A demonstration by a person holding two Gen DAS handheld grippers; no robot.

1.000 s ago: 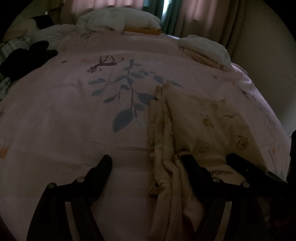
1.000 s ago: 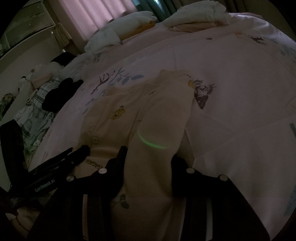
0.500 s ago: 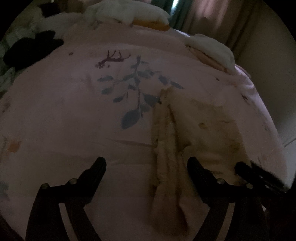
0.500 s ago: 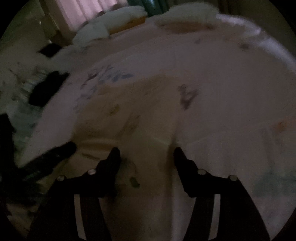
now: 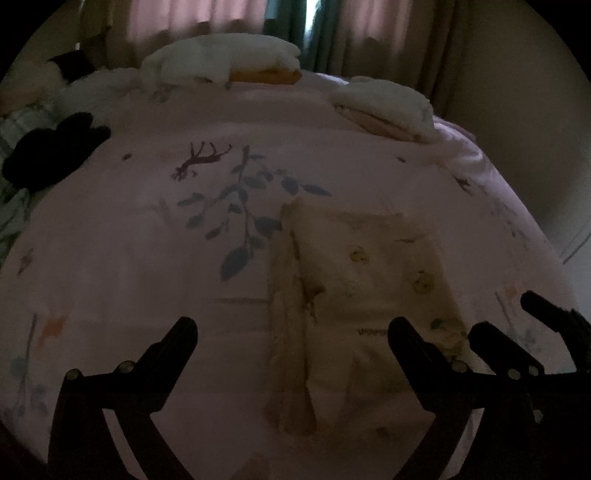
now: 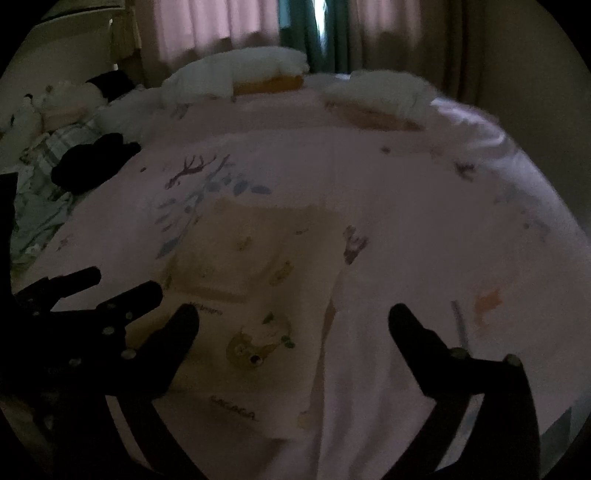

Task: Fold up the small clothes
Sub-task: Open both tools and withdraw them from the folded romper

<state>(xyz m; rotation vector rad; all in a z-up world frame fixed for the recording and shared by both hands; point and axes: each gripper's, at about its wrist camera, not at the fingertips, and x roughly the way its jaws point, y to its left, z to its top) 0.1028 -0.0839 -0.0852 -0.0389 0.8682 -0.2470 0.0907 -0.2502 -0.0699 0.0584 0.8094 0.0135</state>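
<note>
The bedspread (image 5: 129, 266) is pale pink, printed with a grey-blue leafy branch (image 5: 240, 210) toward 12 o'clock of centre, a maroon deer (image 5: 201, 160) at 11 o'clock, and small orange motifs (image 6: 487, 301) near its edges. The folded baby garment (image 5: 373, 280) is cream-yellow, scattered with small yellow and green animal prints; in the right wrist view a larger brown bear-like figure (image 6: 251, 347) and dark lettering (image 6: 232, 411) show on it. At 12 o'clock lie white folded items (image 5: 221, 55) over an orange one (image 5: 264, 76). A black cloth (image 5: 51, 151) sits at 10 o'clock. The curtains (image 6: 207, 26) are pink, with a teal strip (image 6: 295, 22). Both grippers' fingers (image 6: 417, 336) are black.
</note>
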